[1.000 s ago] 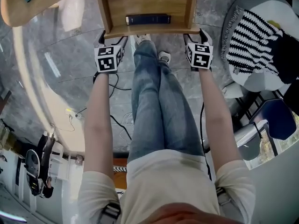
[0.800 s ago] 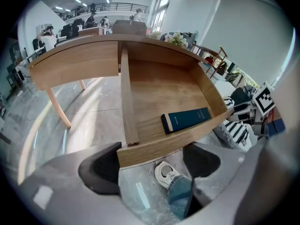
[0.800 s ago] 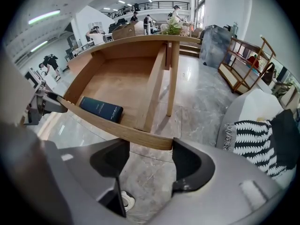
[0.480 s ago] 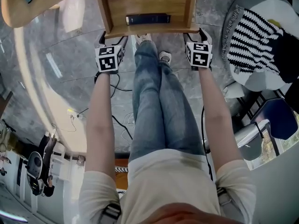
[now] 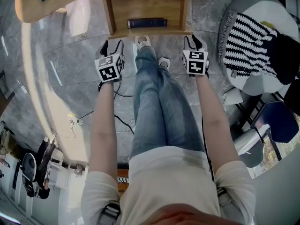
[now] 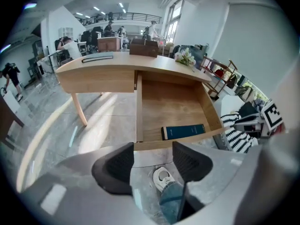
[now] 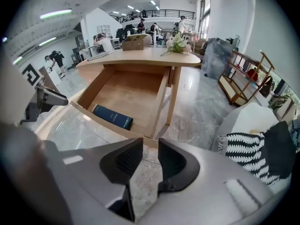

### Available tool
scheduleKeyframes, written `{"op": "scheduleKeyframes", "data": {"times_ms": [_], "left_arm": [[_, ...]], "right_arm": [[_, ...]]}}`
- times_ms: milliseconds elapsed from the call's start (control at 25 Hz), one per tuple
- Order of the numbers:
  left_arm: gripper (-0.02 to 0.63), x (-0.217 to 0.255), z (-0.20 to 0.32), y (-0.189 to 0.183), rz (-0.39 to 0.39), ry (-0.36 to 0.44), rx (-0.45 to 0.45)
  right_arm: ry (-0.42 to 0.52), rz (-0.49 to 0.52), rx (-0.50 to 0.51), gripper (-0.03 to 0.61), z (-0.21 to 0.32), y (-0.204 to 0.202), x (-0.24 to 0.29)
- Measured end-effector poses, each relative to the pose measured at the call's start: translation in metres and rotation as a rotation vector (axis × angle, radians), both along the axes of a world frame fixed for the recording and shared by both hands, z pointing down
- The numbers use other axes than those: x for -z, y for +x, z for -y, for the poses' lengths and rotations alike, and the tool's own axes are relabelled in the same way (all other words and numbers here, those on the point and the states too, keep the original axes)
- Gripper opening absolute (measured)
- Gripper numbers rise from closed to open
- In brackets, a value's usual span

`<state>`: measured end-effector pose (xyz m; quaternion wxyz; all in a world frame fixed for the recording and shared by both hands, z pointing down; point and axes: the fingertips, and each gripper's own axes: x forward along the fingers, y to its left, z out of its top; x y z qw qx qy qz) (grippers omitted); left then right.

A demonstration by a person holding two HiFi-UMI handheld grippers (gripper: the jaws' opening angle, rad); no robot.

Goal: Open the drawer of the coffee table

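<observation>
The wooden coffee table's drawer (image 5: 146,8) stands pulled out, with a dark blue book (image 5: 146,23) lying near its front edge. My left gripper (image 5: 111,47) hangs just short of the drawer's left front corner, and my right gripper (image 5: 194,41) just short of its right front corner. Neither touches the wood. In the left gripper view the jaws (image 6: 152,165) are closing with only floor and a shoe between them, the drawer (image 6: 173,100) and book (image 6: 183,131) beyond. In the right gripper view the jaws (image 7: 150,161) are closing to a narrow gap, empty, below the drawer front (image 7: 117,128).
The person's legs (image 5: 157,102) and white shoes (image 5: 143,40) stand between the grippers on the grey marble floor. A striped cushion on a round seat (image 5: 253,36) lies at the right. Cables (image 5: 119,121) run across the floor. A table leg (image 7: 173,97) stands right of the drawer.
Both grippers have come up and back from the drawer's front edge, which they flanked before. Their jaws stand narrower now. The drawer stays open.
</observation>
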<state>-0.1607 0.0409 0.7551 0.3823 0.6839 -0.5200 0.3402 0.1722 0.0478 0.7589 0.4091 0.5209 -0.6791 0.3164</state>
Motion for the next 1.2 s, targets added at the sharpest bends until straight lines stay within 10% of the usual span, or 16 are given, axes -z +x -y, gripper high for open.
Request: {"op": "scheduleKeyframes", "data": {"times_ms": [440, 1200], "left_arm": [[0.006, 0.071, -0.024, 0.014, -0.007, 0.108, 0.143], [-0.003, 0.268, -0.093, 0.072, -0.146, 0.222, 0.157]], "right_arm": [[0.116, 0.076, -0.005, 0.002, -0.013, -0.013, 0.074], [0.260, 0.376, 0.072, 0.000, -0.073, -0.053, 0.291]]}}
